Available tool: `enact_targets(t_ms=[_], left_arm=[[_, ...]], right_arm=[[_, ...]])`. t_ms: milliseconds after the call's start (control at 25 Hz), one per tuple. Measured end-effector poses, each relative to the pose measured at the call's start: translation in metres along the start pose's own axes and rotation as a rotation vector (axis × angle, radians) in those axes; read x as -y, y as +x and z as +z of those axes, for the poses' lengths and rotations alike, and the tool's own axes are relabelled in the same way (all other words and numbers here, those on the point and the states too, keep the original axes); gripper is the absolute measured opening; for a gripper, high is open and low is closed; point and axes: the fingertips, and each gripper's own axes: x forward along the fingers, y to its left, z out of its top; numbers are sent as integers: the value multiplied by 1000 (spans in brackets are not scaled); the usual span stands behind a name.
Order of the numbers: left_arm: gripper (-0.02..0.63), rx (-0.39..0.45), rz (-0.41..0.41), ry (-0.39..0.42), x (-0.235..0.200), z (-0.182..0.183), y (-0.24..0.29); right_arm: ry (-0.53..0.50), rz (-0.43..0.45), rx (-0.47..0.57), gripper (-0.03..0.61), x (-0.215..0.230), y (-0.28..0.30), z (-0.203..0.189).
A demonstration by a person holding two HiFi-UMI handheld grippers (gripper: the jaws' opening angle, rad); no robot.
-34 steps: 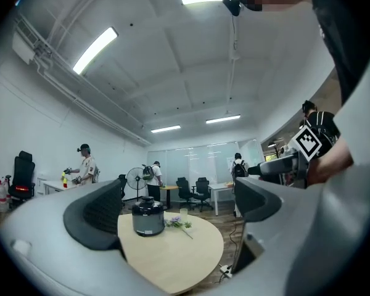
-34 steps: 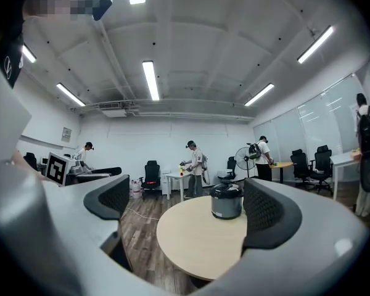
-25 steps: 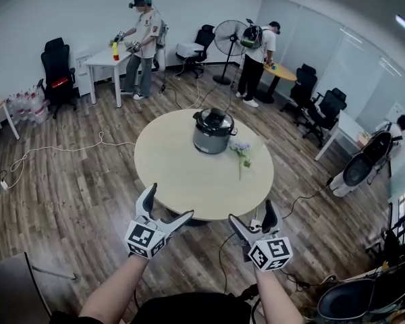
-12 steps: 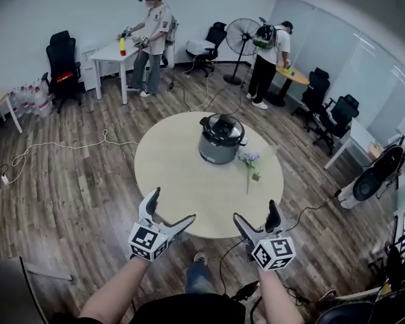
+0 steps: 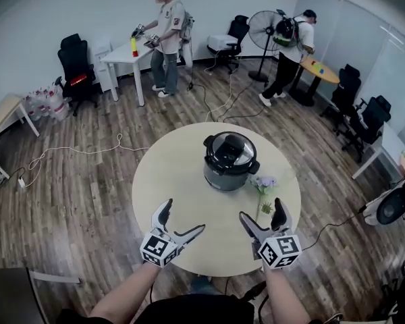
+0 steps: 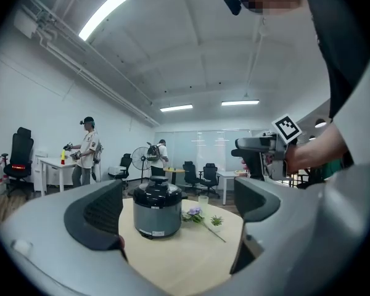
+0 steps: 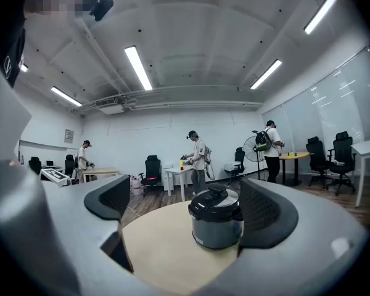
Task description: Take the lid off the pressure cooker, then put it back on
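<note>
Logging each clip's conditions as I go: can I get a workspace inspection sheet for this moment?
Surface: round table, pale top.
Job's things: pressure cooker upright, lid on.
Clutter: flower sprig lying beside the cooker.
Grippers: left claw and right claw open, empty, over the table's near edge, short of the cooker.
Cables: white cable on the floor, left of the table.
Surroundings: a person at a white desk, another person near a standing fan, office chairs.
</note>
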Motion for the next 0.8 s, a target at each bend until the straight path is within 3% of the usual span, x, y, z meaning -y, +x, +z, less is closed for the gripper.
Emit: enact_targets(t_ms=[200,400,800], left_arm=[[552,-35,12,-19,-16,-27,80],[563,-111,45,-42,-39,-67,127],[588,-244,-7,-40,-83,-134,205]], right_arm=[[11,54,-27,569,68,63,-5],[10,107,-74,569,108,112,-17],[-40,155,-179,568,134,186,-29]])
